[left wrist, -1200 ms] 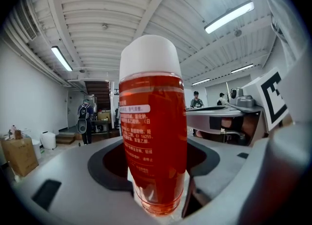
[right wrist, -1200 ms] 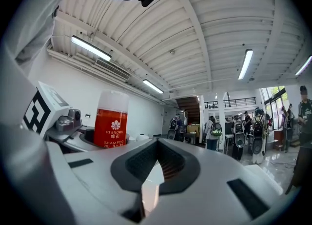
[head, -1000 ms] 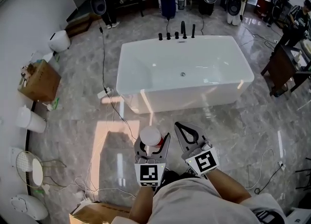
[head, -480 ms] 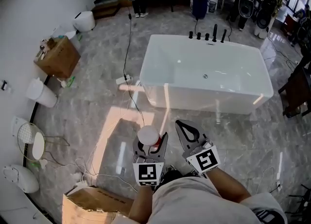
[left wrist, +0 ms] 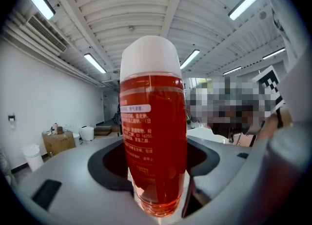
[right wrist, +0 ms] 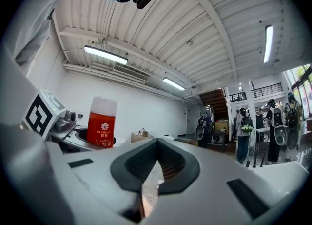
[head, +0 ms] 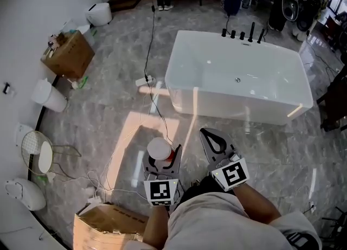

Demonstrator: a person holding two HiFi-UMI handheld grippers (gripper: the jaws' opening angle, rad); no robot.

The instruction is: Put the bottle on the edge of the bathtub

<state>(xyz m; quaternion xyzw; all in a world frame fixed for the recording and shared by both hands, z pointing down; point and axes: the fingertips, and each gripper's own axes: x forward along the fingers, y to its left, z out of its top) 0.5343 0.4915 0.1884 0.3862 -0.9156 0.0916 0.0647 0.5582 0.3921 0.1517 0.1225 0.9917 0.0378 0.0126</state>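
Upright, the red shampoo bottle (head: 160,148) sits clamped in the left gripper (head: 161,158). Just right of it, the right gripper (head: 216,141) is closed and empty, with the bathtub (head: 217,102) ahead.

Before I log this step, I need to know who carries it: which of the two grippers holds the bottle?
The left gripper: its jaws are clamped on the red bottle. The right gripper beside it is shut with nothing between its jaws.

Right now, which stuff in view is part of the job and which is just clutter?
For the job:
red bottle, clamped in the left gripper
white bathtub, ahead on the floor
right gripper, shut and empty

Lying about:
cardboard box by the wall
white bin
floor cables
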